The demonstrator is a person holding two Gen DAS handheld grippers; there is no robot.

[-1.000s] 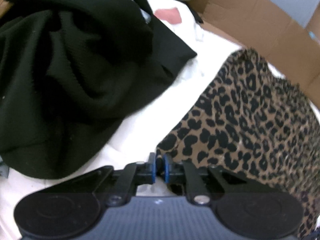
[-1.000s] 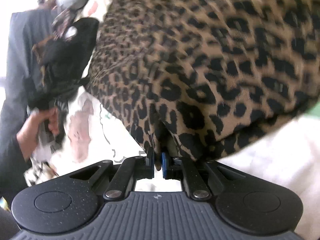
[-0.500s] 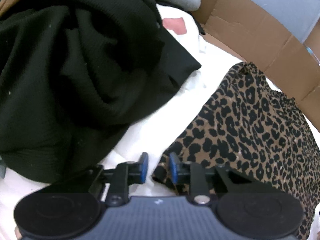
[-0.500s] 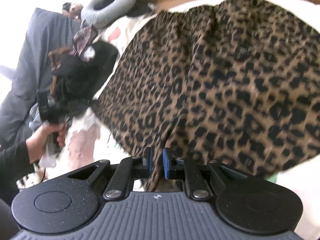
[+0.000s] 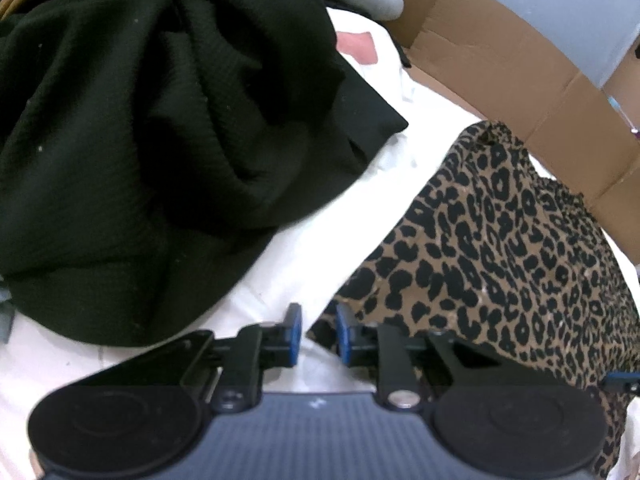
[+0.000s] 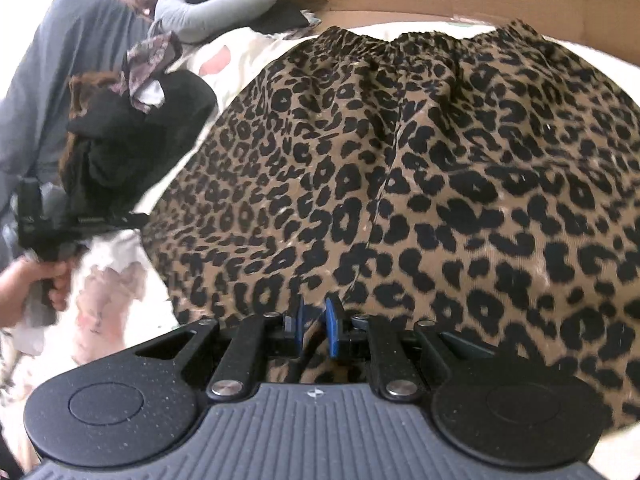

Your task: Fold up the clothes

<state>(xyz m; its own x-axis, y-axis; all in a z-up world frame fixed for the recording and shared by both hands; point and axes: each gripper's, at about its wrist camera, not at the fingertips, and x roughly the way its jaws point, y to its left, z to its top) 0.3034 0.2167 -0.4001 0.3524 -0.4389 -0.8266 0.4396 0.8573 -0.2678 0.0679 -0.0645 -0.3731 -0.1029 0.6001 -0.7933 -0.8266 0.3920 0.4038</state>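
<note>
A leopard-print skirt [image 6: 420, 184] lies spread flat on a white sheet, its gathered waistband at the far end. It also shows in the left wrist view [image 5: 500, 248] to the right. My left gripper [image 5: 318, 334] is open, its blue pads either side of the skirt's near-left corner, holding nothing. My right gripper [image 6: 316, 326] sits over the skirt's near hem with its jaws slightly apart and fabric lying loose between them. The left gripper also shows in the right wrist view [image 6: 80, 220] at the skirt's left edge.
A heap of black clothes [image 5: 152, 140] lies left of the skirt on the white sheet [image 5: 328, 240]. A cardboard wall [image 5: 520, 68] runs behind the skirt. Grey and patterned garments [image 6: 216, 4] lie at the far left.
Both grippers have opened and let go of the skirt's hem corners. The skirt has dropped from being held up and now lies spread flat on the sheet.
</note>
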